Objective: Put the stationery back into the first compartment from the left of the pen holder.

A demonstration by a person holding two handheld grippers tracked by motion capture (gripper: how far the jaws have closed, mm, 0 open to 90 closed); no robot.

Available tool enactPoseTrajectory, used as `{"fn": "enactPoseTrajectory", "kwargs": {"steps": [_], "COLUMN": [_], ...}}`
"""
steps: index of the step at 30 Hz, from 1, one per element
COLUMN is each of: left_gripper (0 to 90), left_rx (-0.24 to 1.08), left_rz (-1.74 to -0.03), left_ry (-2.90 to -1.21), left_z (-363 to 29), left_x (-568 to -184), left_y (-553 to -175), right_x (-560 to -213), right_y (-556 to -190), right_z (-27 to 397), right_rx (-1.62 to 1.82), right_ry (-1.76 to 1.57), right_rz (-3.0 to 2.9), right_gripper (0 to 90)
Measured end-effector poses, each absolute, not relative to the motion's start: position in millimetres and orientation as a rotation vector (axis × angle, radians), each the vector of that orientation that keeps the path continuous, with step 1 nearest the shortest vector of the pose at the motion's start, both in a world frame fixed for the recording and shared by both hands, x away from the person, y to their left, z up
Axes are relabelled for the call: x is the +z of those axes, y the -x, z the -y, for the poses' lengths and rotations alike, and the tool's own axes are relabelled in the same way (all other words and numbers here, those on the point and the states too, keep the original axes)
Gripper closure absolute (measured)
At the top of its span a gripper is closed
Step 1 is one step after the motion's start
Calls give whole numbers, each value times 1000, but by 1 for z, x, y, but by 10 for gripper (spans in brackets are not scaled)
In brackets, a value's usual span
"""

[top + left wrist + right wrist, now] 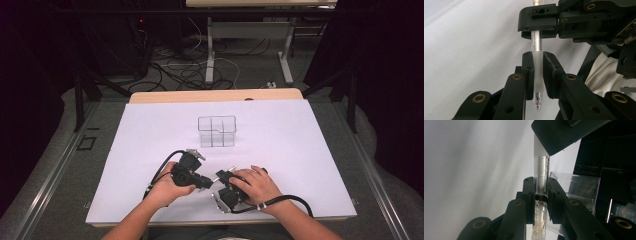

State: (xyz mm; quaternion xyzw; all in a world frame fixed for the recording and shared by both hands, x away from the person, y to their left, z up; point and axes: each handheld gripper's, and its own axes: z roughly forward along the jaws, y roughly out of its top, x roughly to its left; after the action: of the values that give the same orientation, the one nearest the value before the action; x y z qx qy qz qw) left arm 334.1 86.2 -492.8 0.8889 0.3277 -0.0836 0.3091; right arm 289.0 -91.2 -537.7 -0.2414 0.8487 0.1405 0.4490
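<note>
Resting beyond my jaws on the broad white paper sheet (150,130), the clear plastic divided box (216,131) is half cut off behind my right gripper (541,182). Both grippers pinch one frosted translucent pen (537,72): my left gripper (538,56) clamps its barrel, my right its upper end. My hands hide the pen from above.
</note>
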Motion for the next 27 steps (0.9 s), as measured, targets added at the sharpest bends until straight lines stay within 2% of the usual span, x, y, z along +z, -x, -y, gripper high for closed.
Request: {"fn": "enactPoseTrajectory", "kwargs": {"steps": [5, 8, 13, 27], "left_gripper": [791, 714, 677, 553], "left_rx": [-232, -243, -228, -66], "left_rz": [-879, -885, -890, -953], "left_ry": [-2322, -2304, -2285, -2216], "left_z": [-86, -86, -88, -108], "left_x": [-495, -495, -495, -497], "left_y": [-334, -334, -335, -344], "right_x": [-538, -538, -539, -539], "right_y": [-290, -290, -290, -290], "right_z": [91, 92, 91, 92], "right_rx": [344, 337, 342, 353], "right_ry": [599, 598, 603, 593], "right_rz": [-2105, -2111, -2116, -2115], "right_gripper": [791, 791, 792, 791]}}
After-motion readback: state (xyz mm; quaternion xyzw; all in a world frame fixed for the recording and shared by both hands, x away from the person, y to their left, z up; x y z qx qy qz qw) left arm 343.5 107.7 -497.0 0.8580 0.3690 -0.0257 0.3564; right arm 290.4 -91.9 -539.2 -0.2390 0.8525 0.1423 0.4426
